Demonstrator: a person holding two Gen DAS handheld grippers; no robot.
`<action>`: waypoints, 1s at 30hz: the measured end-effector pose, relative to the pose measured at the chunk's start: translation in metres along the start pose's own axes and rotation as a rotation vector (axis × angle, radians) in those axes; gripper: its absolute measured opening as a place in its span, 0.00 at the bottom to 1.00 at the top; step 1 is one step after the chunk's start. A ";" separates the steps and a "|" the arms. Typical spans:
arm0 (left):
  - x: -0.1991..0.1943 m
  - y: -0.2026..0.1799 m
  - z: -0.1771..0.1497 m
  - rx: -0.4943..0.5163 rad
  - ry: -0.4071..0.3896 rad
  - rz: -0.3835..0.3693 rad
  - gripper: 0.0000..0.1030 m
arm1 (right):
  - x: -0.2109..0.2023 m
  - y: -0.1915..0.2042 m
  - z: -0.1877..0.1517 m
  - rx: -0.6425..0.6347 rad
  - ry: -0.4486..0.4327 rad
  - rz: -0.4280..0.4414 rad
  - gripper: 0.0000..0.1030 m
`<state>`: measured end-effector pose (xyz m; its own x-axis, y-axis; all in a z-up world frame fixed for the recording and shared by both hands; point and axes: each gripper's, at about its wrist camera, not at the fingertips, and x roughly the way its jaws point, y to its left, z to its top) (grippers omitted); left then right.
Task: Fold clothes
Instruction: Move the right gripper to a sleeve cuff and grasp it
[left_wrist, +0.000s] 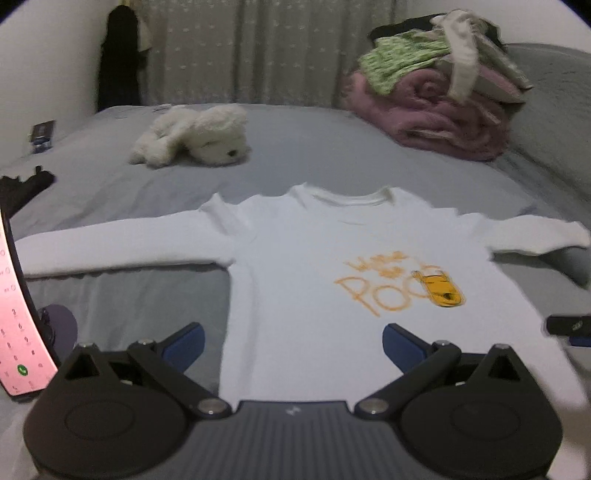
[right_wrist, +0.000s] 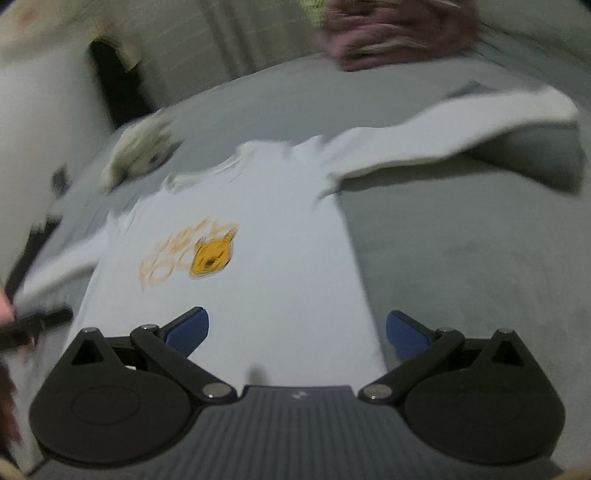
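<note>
On the grey bed (left_wrist: 110, 177), a white shirt (left_wrist: 303, 258) lies flat.

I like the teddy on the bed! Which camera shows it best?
The left wrist view. There the white teddy lies sharp and whole on the grey bed, behind the shirt. In the right wrist view it is a small blur.

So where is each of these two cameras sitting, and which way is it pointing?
Left wrist: on the left tool, low over the white shirt, facing its collar and the plush toy; both blue fingers show, spread.
Right wrist: on the right tool, at the shirt's hem, tilted and blurred; spread fingers show.
Shared: shirt, toy, grey bed.
</note>
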<state>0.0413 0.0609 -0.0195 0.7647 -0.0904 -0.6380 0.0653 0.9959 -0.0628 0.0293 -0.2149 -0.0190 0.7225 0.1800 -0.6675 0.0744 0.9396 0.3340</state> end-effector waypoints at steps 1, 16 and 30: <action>0.005 -0.002 0.003 0.004 0.012 0.009 1.00 | 0.000 -0.004 0.001 0.040 -0.015 -0.004 1.00; 0.037 0.006 0.024 -0.006 0.042 0.040 1.00 | 0.048 -0.098 0.072 0.321 -0.137 -0.117 1.00; 0.052 0.001 0.027 -0.053 0.085 0.024 1.00 | 0.038 -0.174 0.085 0.632 -0.354 -0.055 0.57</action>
<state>0.0989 0.0574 -0.0322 0.7081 -0.0685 -0.7028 0.0119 0.9963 -0.0851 0.1019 -0.3959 -0.0458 0.8778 -0.0680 -0.4742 0.4221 0.5779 0.6985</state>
